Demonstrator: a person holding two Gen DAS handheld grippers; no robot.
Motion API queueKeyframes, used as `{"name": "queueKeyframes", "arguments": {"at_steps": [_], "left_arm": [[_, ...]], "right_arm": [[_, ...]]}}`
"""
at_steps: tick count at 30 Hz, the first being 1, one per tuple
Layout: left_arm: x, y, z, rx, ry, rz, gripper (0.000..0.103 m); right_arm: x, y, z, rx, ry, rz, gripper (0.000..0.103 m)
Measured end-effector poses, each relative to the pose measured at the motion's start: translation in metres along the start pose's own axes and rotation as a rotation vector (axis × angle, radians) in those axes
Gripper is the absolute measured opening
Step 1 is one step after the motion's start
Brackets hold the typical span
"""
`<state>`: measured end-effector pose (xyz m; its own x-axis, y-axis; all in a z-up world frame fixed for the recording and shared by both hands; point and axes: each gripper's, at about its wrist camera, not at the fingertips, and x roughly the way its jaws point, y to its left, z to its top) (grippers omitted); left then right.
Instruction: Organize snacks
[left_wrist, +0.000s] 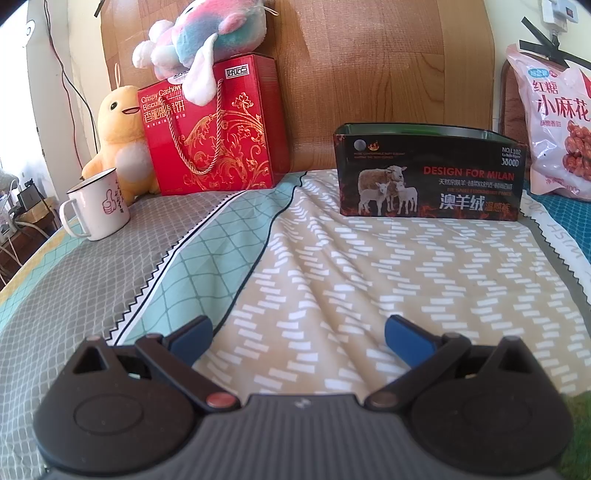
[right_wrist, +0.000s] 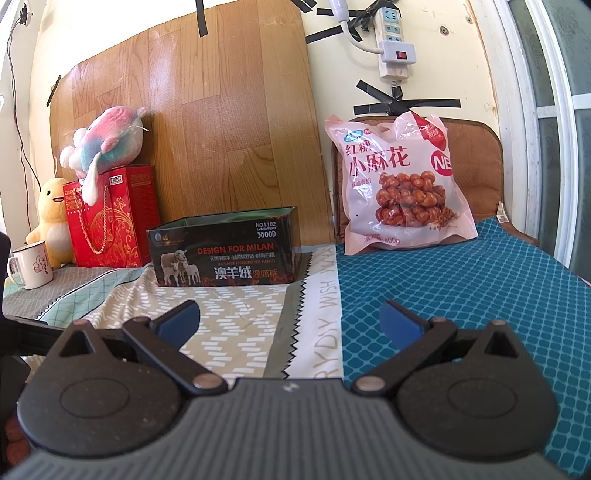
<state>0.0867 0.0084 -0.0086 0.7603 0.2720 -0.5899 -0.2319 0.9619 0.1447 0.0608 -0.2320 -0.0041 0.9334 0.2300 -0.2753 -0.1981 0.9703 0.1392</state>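
Upright snack bag (right_wrist: 402, 184) leaning back, tin (right_wrist: 225, 253) long axis sideways

Pink glossy plastic snack bag (right_wrist: 402, 184), far right, crinkled. Black open-topped tin box (right_wrist: 225, 254), printed, slight sheen. Red glossy cardboard gift box (left_wrist: 214, 125), far left. Fluffy plush toys. White enamel mug (left_wrist: 98, 206), smooth. Patterned cotton bedsheet (left_wrist: 332, 258), matt, wrinkled. Wood-grain board (right_wrist: 221, 122) behind.
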Motion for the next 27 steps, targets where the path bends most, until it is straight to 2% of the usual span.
{"name": "queueKeyframes", "arguments": {"at_steps": [27], "left_arm": [[-0.0011,-0.0012,-0.0008,-0.002,0.001,0.003,0.103]], "right_arm": [[-0.0001,-0.0007,-0.0005,0.006,0.001,0.005,0.103]]}}
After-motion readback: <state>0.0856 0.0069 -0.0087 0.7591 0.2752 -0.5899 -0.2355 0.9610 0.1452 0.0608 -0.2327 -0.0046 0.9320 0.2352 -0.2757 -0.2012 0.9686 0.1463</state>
